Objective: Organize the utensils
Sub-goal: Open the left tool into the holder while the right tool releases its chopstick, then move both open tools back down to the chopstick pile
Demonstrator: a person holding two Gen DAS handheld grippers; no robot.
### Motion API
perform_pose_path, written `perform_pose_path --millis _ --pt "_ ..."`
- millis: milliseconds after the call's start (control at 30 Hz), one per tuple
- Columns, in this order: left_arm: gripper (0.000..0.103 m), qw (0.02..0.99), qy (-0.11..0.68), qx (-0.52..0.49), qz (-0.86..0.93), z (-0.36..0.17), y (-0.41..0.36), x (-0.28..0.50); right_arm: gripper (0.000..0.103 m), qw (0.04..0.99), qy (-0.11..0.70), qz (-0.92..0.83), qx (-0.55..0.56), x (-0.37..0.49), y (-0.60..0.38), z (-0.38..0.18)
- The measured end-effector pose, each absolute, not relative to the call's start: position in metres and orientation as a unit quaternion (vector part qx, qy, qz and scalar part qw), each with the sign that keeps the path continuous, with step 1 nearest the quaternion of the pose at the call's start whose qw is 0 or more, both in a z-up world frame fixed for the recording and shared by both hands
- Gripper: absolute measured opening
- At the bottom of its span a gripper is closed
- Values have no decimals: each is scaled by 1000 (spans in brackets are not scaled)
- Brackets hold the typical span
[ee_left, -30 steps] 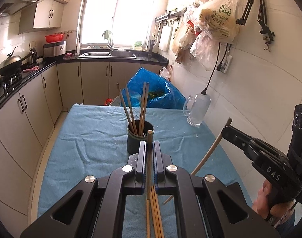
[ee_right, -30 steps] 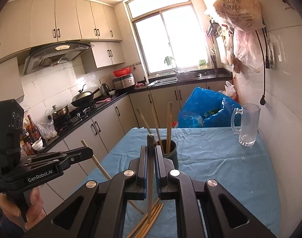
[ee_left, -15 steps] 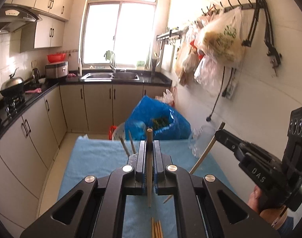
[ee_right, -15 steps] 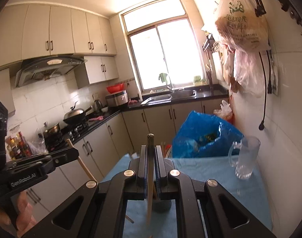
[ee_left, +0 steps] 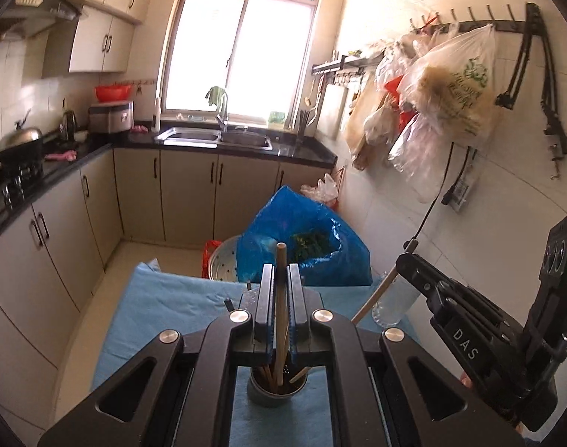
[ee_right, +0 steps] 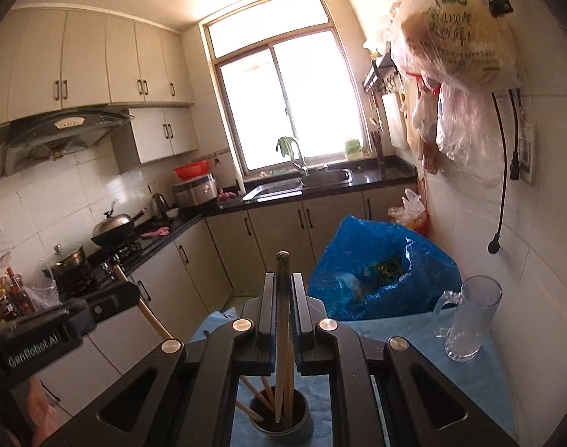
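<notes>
A dark cup (ee_left: 276,393) holding several wooden chopsticks stands on the blue tablecloth, right below both grippers. My left gripper (ee_left: 281,272) is shut on one chopstick (ee_left: 280,309) held nearly upright, with its lower end reaching into the cup. My right gripper (ee_right: 283,279) is shut on another chopstick (ee_right: 282,320), and this one's lower end also dips into the cup (ee_right: 283,426). The right gripper (ee_left: 406,262) shows at the right of the left wrist view. At the left of the right wrist view, the left gripper (ee_right: 128,292) appears with a hand below it.
A glass mug (ee_right: 467,320) stands on the blue tablecloth (ee_left: 164,305) by the tiled right wall. Beyond the table's far edge are a blue plastic bag (ee_left: 305,234) and a white colander (ee_left: 223,264). Kitchen cabinets run along the left.
Both grippers have risen and moved forward with their chopsticks. The cup now sits under the fingers, and the loose chopsticks on the cloth have left both views.
</notes>
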State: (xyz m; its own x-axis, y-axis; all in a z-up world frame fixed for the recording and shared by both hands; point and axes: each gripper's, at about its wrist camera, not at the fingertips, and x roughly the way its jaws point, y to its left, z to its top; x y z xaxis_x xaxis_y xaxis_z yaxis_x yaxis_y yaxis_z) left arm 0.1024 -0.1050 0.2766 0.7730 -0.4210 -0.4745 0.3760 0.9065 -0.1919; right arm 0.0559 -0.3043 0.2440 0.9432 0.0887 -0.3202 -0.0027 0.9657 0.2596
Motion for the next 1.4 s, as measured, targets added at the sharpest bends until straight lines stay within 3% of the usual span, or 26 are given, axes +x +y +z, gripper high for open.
perform_pose_path --millis 267,533,600,667,700,1033,1400 --pt "5 929 309 -56 -194 232 -98 127 7 965 223 24 139 88 -306 202" --pt "6 925 328 -54 -185 220 -94 139 8 952 266 33 147 105 -310 181" --pt "14 924 332 -56 -184 221 -92 141 15 951 269 33 146 106 -310 181" --pt "30 926 328 -60 -179 222 -88 140 23 953 266 31 144 103 -310 184" --pt "32 927 324 -61 -177 224 -87 139 25 954 262 33 143 101 -310 186" --pt "32 938 301 -46 -168 219 -59 86 25 954 246 61 163 37 -318 190" --pt "32 904 391 -39 -168 115 -31 16 25 925 329 87 167 -49 -306 90"
